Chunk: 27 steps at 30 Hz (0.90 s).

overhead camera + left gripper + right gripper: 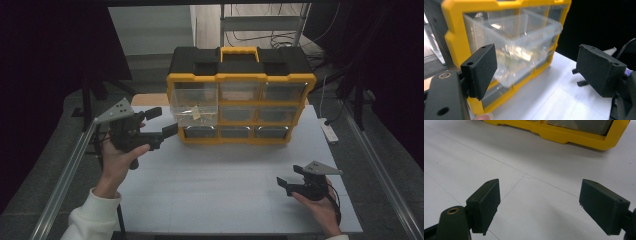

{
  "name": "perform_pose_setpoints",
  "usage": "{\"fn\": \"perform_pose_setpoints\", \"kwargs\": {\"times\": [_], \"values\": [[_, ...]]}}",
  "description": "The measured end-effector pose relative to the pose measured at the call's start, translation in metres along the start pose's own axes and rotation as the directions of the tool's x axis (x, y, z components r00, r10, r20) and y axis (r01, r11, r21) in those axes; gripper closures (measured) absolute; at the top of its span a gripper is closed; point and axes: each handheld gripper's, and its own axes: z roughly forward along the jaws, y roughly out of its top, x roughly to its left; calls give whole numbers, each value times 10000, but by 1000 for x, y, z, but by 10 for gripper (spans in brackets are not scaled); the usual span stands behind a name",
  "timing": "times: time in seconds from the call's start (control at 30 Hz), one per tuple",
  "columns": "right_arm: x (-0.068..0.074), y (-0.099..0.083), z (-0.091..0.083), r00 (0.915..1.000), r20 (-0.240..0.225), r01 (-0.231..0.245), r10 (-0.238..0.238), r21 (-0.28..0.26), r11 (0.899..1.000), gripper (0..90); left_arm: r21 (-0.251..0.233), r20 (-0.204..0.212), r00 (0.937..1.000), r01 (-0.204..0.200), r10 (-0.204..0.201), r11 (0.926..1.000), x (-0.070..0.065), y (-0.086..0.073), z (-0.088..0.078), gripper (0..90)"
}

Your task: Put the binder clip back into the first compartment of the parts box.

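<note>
Closest to the high camera, two sleeved forearms rise from the bottom edge, one gripper in each hand. From the table's (225,170) middle, the yellow-and-black drawer cabinet (241,77) stands at twelve o'clock, the biggest thing on it. Its front shows nine clear drawers, three rows of three. One drawer (194,111), in the left column, is pulled out towards the person, with small brass-coloured pieces (196,113) lying inside; how many pieces cannot be told.

At about ten o'clock is the left gripper (163,121), its tips pointing at the pulled-out drawer from that drawer's nine o'clock, just beside it, with no contact seen. Its jaws are spread wide and nothing lies between them; in the left gripper view (537,67) the drawer (519,42) sits beyond the gap.

At about four o'clock the right gripper (290,179) rests low near the table's near edge, well apart from the cabinet. Its jaws are also spread, with bare white tabletop (529,195) between them.
</note>
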Motion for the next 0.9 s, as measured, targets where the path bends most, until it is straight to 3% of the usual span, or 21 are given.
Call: {"fn": "perform_pose_setpoints", "kwargs": {"times": [0.23, 0.3, 0.33, 0.37, 0.47, 0.53, 0.63, 0.9], "values": [[3, -2, -5, 10000, 34, -15, 15, -12, 10000, 174, 895, -356, 9990, -225, 258, 9957, -4, -43, -3, 146], [2, -5, -8, 9999, 95, -44, 44, -59, 10000, 174, 1464, -687, 9942, -724, 832, 9866, -6, -52, -1, 128], [2, -5, -10, 9999, 145, -47, 48, -83, 10000, 174, 1464, -687, 9942, -724, 832, 9866, -6, -52, -1, 116], [2, -5, -10, 9999, 145, -47, 48, -83, 10000, 174, 1816, -892, 9890, -1006, 1182, 9782, -8, -56, 1, 116], [3, -4, -10, 9998, 198, -50, 52, -102, 9999, 175, 2311, -1048, 9865, -992, 1261, 9679, -12, -64, 5, 88], [3, -4, -9, 9999, 132, -22, 23, -100, 9999, 174, 2206, -1247, 9864, -778, 1072, 9723, -14, -68, 5, 118], [4, -3, -8, 9999, 101, 21, -20, -78, 10000, 175, 1900, -1157, 9910, -445, 674, 9808, -14, -69, 4, 149], [3, -4, -10, 10000, 82, -48, 49, -166, 9999, 174, 1781, -1177, 9927, -58, 272, 9840, -13, -85, 8, 168]]}}
